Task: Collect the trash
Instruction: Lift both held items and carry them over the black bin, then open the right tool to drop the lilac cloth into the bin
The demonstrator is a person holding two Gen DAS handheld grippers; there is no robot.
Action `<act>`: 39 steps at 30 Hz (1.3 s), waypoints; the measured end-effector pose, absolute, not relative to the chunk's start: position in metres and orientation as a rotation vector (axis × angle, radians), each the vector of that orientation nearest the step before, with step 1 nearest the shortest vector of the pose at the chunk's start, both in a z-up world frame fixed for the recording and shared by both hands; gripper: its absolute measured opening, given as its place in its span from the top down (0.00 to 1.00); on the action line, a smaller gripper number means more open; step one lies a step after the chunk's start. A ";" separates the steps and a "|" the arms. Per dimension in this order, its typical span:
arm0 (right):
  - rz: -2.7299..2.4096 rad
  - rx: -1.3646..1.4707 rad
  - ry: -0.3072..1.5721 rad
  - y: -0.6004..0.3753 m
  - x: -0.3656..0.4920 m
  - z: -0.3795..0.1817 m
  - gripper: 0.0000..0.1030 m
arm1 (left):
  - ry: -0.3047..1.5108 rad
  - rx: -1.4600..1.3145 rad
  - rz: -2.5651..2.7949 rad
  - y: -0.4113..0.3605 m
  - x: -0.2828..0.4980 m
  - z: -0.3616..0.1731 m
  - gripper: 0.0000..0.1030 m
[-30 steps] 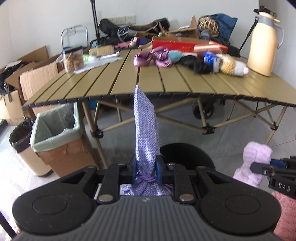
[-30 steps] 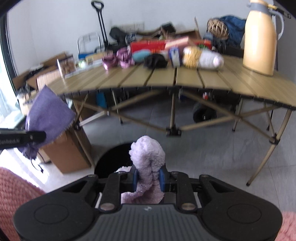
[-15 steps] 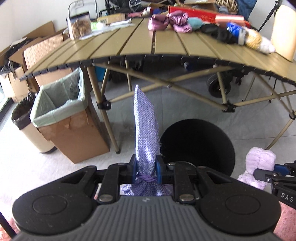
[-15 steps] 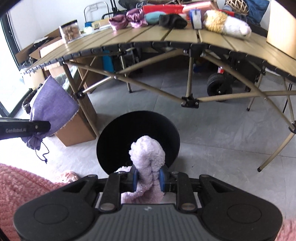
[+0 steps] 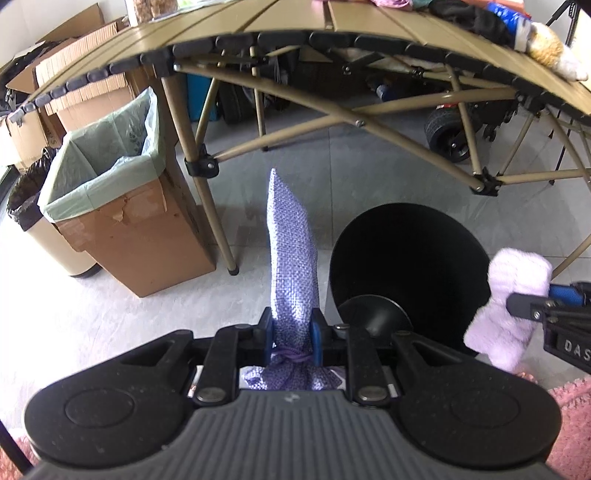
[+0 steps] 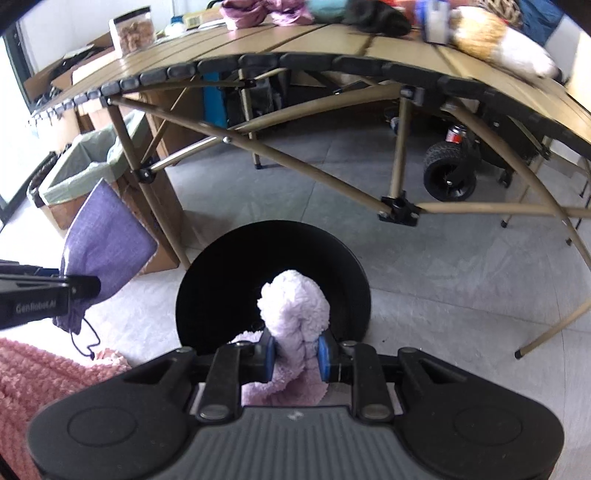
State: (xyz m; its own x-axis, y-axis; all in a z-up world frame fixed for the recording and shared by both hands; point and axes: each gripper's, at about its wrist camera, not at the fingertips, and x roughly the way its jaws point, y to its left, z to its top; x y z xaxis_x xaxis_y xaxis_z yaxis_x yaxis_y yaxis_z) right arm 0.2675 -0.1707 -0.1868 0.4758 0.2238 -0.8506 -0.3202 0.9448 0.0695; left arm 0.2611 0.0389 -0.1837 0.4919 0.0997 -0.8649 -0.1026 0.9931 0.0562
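Observation:
My left gripper [image 5: 291, 339] is shut on a purple woven drawstring pouch [image 5: 291, 251] that stands up between its blue pads. The same pouch [image 6: 107, 240] shows at the left of the right wrist view, its cord dangling. My right gripper [image 6: 295, 354] is shut on a fluffy lilac cloth [image 6: 295, 314], which also appears at the right edge of the left wrist view [image 5: 509, 295]. A round black bin [image 6: 273, 258] stands on the floor right below the lilac cloth; in the left wrist view the black bin [image 5: 406, 251] lies just right of the pouch.
A folding slat table [image 5: 332, 33] with clothes and soft toys on it spans the top. A cardboard box lined with a green bag [image 5: 110, 192] and a beige bin with a black liner [image 5: 33, 218] stand to the left. Pink fuzzy sleeves [image 6: 40, 373] border the frames.
Both grippers have come down and tilted toward the floor, holding their cloth items. The table top has slid up out of view and the black bin has grown large beneath them.

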 end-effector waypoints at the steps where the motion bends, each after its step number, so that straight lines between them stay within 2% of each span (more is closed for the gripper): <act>1: 0.340 -0.113 1.029 -0.166 0.272 -0.189 0.80 | 1.058 -0.006 0.125 0.039 0.264 -0.185 0.80; 25: 0.331 -0.184 1.140 -0.119 0.338 -0.252 0.78 | 1.148 -0.018 0.153 0.052 0.288 -0.222 0.81; 31: 0.337 -0.230 1.196 -0.108 0.340 -0.270 0.64 | 1.161 -0.027 0.158 0.056 0.289 -0.226 0.81; 34: 0.335 -0.227 1.196 -0.109 0.339 -0.271 0.53 | 1.164 -0.030 0.155 0.056 0.289 -0.227 0.81; 36: 0.327 -0.220 1.188 -0.110 0.339 -0.269 0.38 | 1.163 -0.032 0.152 0.056 0.289 -0.227 0.81; 39: 0.322 -0.218 1.172 -0.110 0.338 -0.266 0.28 | 1.151 -0.039 0.148 0.056 0.288 -0.223 0.81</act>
State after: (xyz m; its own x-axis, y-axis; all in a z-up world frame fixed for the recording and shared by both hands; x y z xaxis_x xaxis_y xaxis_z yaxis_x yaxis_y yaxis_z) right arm 0.3381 -0.1103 -0.2661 0.3510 0.1337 -0.9268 -0.3583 0.9336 -0.0011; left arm 0.2883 0.0564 -0.2234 0.3990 0.0968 -0.9118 -0.1365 0.9896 0.0453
